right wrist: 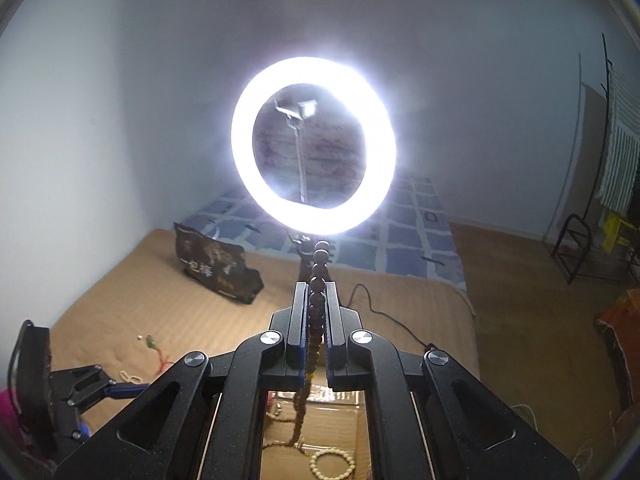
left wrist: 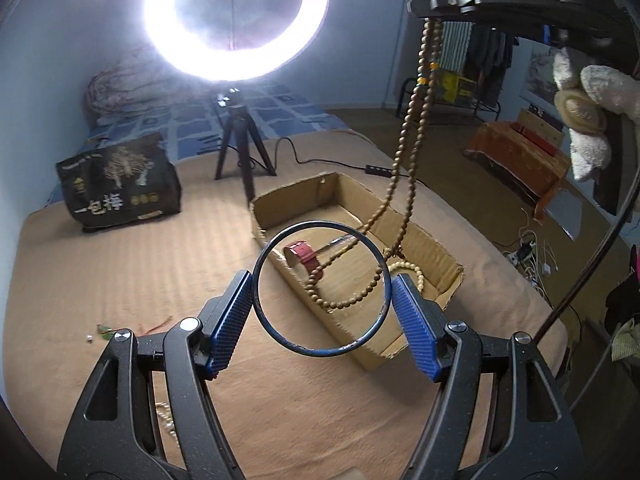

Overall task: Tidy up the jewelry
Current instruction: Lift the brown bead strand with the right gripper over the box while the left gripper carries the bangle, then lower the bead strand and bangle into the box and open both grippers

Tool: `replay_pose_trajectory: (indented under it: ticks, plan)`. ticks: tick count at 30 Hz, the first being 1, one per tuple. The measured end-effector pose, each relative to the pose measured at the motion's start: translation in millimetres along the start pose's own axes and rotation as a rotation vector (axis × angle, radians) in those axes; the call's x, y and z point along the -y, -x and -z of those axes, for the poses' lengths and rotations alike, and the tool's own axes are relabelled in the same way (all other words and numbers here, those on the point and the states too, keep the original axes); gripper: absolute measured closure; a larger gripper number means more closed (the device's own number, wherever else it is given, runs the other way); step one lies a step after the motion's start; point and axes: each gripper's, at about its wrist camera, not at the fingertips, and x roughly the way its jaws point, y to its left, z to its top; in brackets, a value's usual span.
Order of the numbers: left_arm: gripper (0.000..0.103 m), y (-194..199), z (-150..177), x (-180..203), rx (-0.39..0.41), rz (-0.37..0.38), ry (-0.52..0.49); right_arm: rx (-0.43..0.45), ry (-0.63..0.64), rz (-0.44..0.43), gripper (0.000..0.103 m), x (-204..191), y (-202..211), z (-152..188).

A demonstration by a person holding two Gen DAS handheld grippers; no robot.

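- Left gripper (left wrist: 322, 300): blue ribbed pads (left wrist: 230, 320) pinch a thin dark-blue bangle (left wrist: 320, 350) across its width. The ring stands roughly upright between the pads, just above the near rim of the box.
- Right gripper (right wrist: 318, 300): jaws pressed together on a long wooden bead necklace (right wrist: 316, 320). A few beads stick up past the fingertips; the rest hangs below.
- In the left wrist view, the necklace (left wrist: 404, 184) hangs as a long double strand from the right gripper (left wrist: 440, 2) at upper right, its lower loop reaching into the cardboard box (left wrist: 428, 248).
- Box is open-topped and lies on a tan bed cover (left wrist: 120, 272).
- Inside the box: a red watch (left wrist: 304, 258), a pale bead bracelet (left wrist: 412, 272), and what may be a clear tube, hard to make out behind the bangle.
- Small loose pieces (left wrist: 104, 330) lie on the cover to the left, well apart from the box.
- Ring light (left wrist: 236, 20) on a tripod (left wrist: 240, 152) stands beyond the box; a black printed bag (left wrist: 120, 184) sits to its left.
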Motion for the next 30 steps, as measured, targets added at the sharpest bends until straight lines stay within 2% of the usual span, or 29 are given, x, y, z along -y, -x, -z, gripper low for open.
replay_pose_trajectory:
  ticks: [7,17,27,28,30]
  plan:
    - [0.03,-31,4,8,-0.042,0.01,-0.008,-0.055,-0.031,0.021,0.098,17,-35,18]
    - [0.03,-66,9,13,-0.075,0.007,-0.023,-0.174,-0.119,-0.027,0.098,37,-87,62]
    - [0.03,-94,15,17,-0.12,0.037,-0.015,-0.267,-0.162,-0.07,0.098,39,-118,92]
    - [0.03,-96,15,18,-0.125,0.039,-0.015,-0.273,-0.163,-0.072,0.095,39,-120,94]
    - [0.03,-99,16,18,-0.137,0.047,-0.012,-0.289,-0.167,-0.066,0.082,38,-122,97]
